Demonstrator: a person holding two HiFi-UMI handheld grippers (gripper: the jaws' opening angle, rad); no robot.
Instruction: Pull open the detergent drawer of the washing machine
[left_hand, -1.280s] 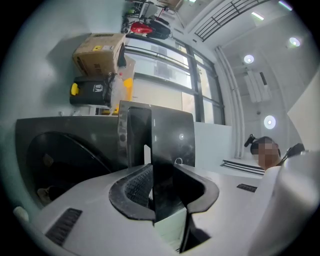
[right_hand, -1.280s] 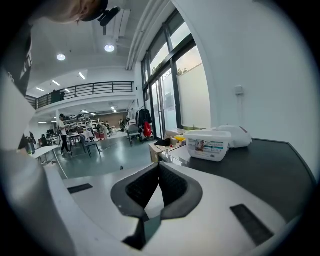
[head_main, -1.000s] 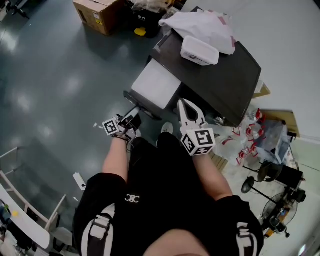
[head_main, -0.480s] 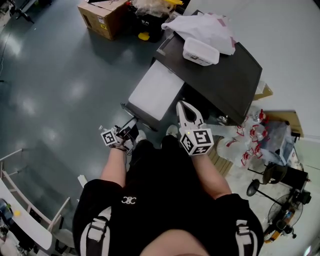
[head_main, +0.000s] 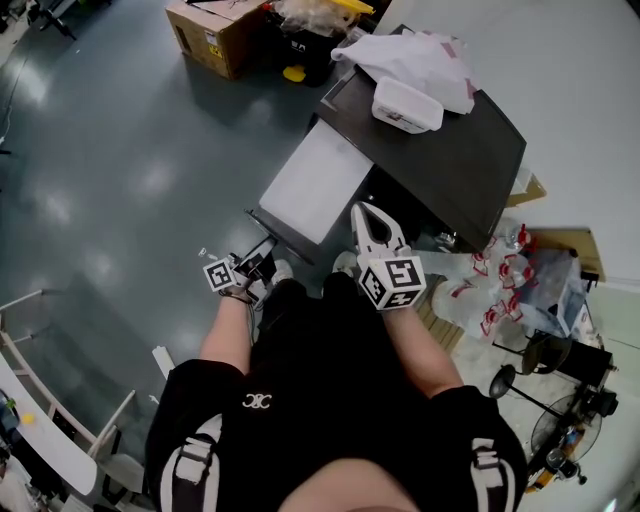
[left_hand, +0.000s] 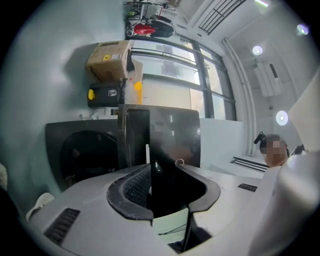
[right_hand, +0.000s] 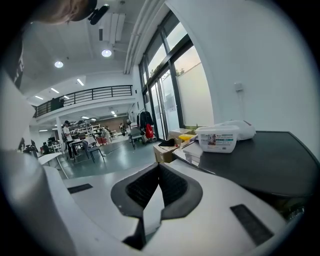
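The detergent drawer (head_main: 312, 185) is standing pulled out of the washing machine (head_main: 450, 160), reaching toward the centre of the head view. The left gripper (left_hand: 162, 170) is opening its jaws, with the drawer's dark front panel (left_hand: 167, 135) sitting between them. The right gripper (right_hand: 159, 167) is hovering just right of centre, jaws pressed together on nothing.

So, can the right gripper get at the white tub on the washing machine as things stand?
Probably yes. The white tub stands in the open on the dark washing machine top, with nothing between it and the right gripper, whose jaws are shut and empty.
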